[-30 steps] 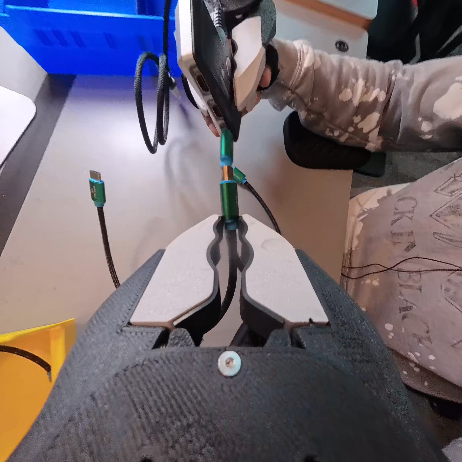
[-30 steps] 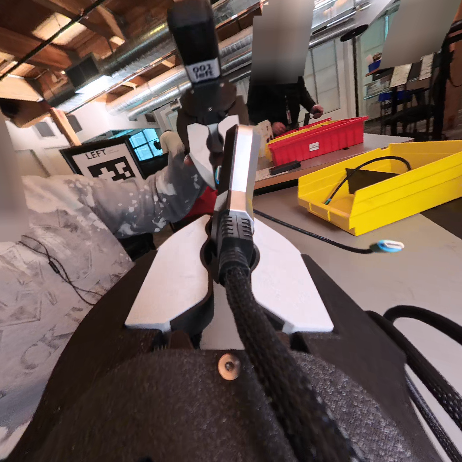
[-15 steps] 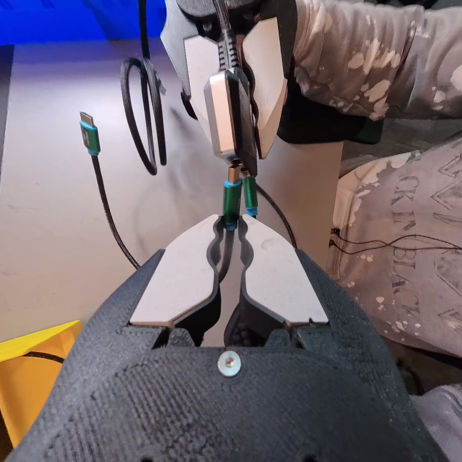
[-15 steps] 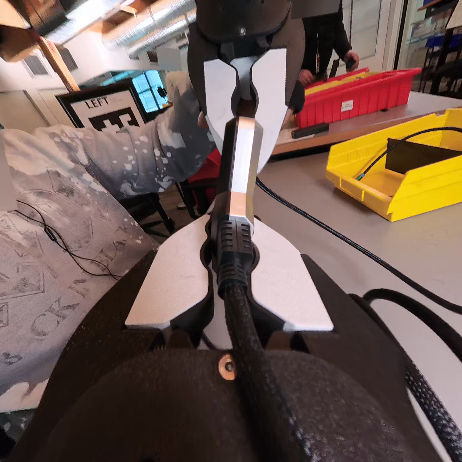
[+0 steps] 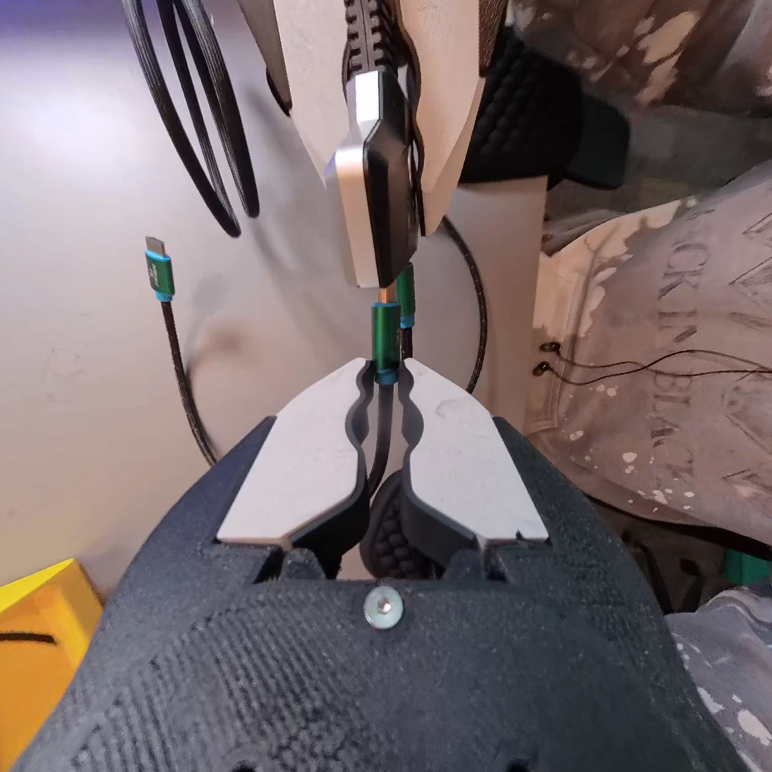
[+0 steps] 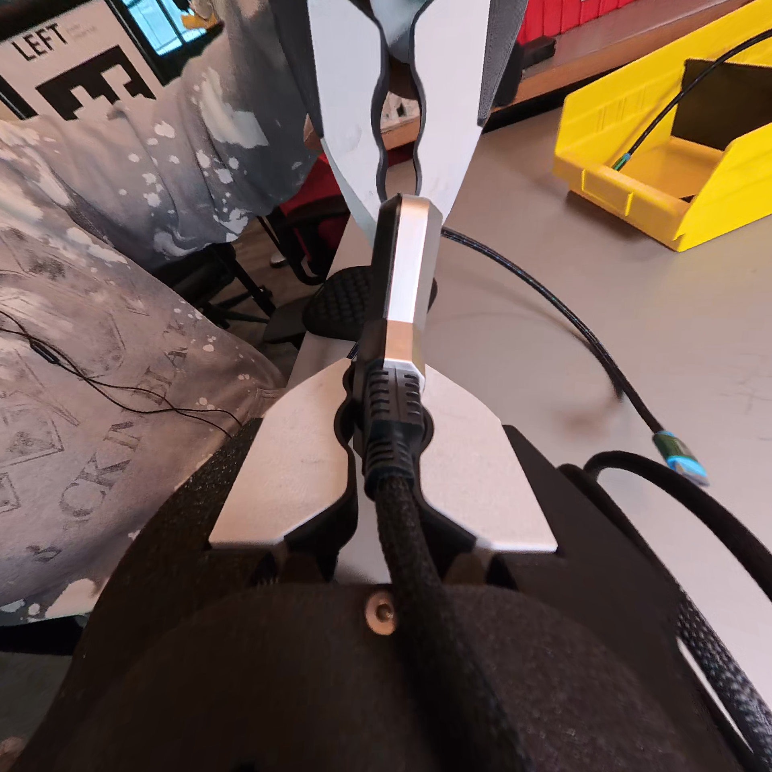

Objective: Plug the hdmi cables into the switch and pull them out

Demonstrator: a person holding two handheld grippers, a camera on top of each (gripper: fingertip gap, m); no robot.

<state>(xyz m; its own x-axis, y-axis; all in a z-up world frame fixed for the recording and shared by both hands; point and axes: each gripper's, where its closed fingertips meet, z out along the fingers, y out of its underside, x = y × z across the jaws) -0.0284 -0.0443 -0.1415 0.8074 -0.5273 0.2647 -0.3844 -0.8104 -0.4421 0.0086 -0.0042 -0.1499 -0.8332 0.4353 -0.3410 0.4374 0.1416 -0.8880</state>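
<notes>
While at switch [image 5: 378,184], clamped plug [image 5: 385,336]

Textured black hand-held gripper [image 5: 386,367] with pale grey wavy-edged fingers [image 5: 309,451]; silver screw [image 5: 383,612]; bleach-spattered grey sleeve [image 6: 175,167]

A pale grey table [image 6: 626,317] fills the right wrist view, its edge running past a black mesh chair [image 6: 342,300]. A yellow bin [image 6: 676,175] stands on it at the far right. Behind, a second table [image 6: 585,71] with a wooden edge carries a red bin [image 6: 585,16]. At upper left a black-and-white marker board [image 6: 71,79] stands before a window [image 6: 167,25] showing daylight. In the left wrist view, bluish light falls across the table's far corner [image 5: 50,83].
</notes>
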